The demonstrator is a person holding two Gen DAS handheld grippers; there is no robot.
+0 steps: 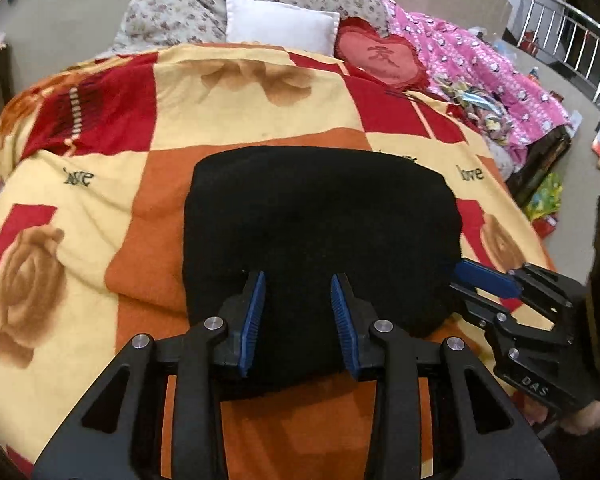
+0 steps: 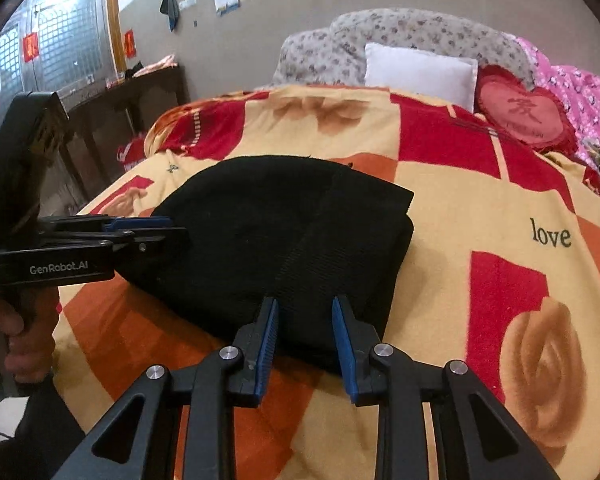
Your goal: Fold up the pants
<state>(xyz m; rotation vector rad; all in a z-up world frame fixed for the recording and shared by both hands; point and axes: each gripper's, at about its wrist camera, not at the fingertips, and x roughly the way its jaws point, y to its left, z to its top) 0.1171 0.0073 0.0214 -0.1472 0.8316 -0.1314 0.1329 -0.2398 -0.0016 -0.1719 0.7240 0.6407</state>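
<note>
Pants (image 1: 320,240), black and already folded into a compact, roughly square bundle, lie on the patterned blanket (image 1: 100,200) near the bed's front edge; in the right wrist view a ribbed band of the cloth runs along the side facing that camera, with a fold edge showing at the bundle's far right corner.

The left gripper (image 1: 298,312) sits at the near edge of the bundle, jaws parted with a clear gap and nothing between them; the right gripper (image 2: 305,328) is likewise spread and empty at the bundle's right side, its fingers just over the cloth edge; whether either touches the fabric cannot be told.

The fold looks close to finished; the risk now is undoing it; a blue pad (image 1: 256,312) snagging the knit on the way out could drag the top layer and spring the bundle open; the soft, uneven blanket gives little support, so a sideways nudge could skew the stack.

A white pillow (image 1: 280,26), a red heart cushion (image 1: 380,58) and a pink quilt (image 1: 480,68) lie well apart at the head of the bed; nothing stands between the grippers and the bundle.
</note>
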